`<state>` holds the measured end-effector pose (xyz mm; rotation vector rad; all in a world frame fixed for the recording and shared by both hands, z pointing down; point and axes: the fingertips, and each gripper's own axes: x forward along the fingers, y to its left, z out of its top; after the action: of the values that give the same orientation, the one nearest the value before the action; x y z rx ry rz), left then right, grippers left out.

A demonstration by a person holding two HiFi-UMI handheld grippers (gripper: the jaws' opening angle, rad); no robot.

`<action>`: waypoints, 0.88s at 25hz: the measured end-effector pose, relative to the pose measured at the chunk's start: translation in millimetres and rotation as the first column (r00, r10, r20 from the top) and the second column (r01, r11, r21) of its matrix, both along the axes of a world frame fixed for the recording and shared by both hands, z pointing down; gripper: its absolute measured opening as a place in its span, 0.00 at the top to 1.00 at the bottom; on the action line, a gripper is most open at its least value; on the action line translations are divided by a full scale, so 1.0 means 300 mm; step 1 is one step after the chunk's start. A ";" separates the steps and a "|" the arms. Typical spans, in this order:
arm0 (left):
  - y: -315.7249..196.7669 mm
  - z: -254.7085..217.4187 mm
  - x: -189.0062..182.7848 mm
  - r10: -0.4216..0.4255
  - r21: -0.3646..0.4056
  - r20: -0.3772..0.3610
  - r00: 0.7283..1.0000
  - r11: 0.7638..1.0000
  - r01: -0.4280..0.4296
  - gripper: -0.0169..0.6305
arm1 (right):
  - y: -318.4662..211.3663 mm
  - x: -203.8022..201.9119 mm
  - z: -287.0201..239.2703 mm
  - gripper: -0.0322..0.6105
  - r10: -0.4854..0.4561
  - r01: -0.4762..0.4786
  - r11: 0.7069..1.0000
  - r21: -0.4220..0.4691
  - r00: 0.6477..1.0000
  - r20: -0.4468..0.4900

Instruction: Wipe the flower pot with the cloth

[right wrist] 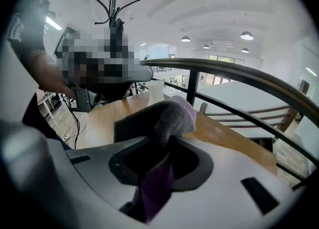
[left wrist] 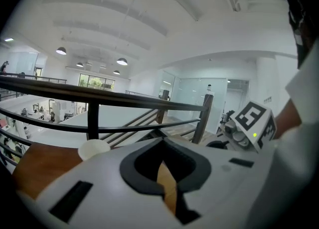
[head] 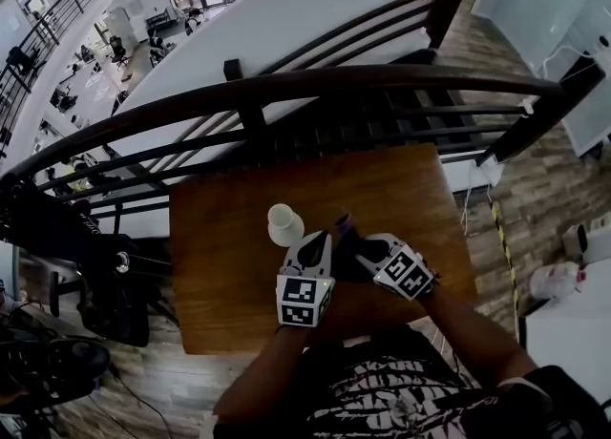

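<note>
Nearest, the right gripper (head: pixel 355 242) is clamped on the bunched purple-grey cloth (right wrist: pixel 169 116). The left gripper (head: pixel 318 244) has its jaws a slit apart with nothing between them, and sits just beside the white pot (head: pixel 284 224), which stands upright near the middle of the table (head: pixel 220 265). Cloth and pot are apart and the pot is unheld, so the wiping looks still to be done.

Flower pot (head: pixel 284 224) stands on table (head: pixel 220 256), near middle. Left tongs (head: pixel 318 244) just right of pot, nearer person. Right tongs (head: pixel 355 241) close beside left tongs, on their right, cloth (head: pixel 344 224) between jaws, above table. Railing (head: pixel 286 94) behind table, along far edge
</note>
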<state>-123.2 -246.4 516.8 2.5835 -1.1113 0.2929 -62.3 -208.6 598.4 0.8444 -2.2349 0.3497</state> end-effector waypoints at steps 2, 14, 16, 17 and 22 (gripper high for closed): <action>0.034 0.041 0.069 0.016 -0.031 0.013 1.000 0.999 -0.016 0.98 | 0.025 0.074 0.004 0.82 0.023 -0.022 1.000 -0.003 1.000 0.012; 0.239 0.231 0.602 -0.017 -0.144 0.046 0.999 0.989 0.023 0.98 | 0.296 0.655 0.093 0.82 0.067 -0.063 0.996 -0.060 0.994 0.081; 0.269 0.245 0.687 -0.030 -0.153 0.049 0.998 0.988 0.038 0.98 | 0.315 0.751 0.099 0.82 0.072 -0.067 0.996 -0.062 0.993 0.090; 0.288 0.251 0.724 -0.035 -0.157 0.051 0.998 0.987 0.043 0.98 | 0.326 0.793 0.102 0.82 0.075 -0.069 0.996 -0.063 0.993 0.093; 0.335 0.306 0.864 -0.032 -0.175 0.083 0.996 0.984 0.047 0.98 | 0.329 0.959 0.128 0.82 0.096 -0.090 0.994 -0.065 0.992 0.080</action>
<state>136.0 -145.9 608.5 2.4103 -1.1090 0.4676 225.5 -109.9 636.7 0.9183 -2.2536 0.5038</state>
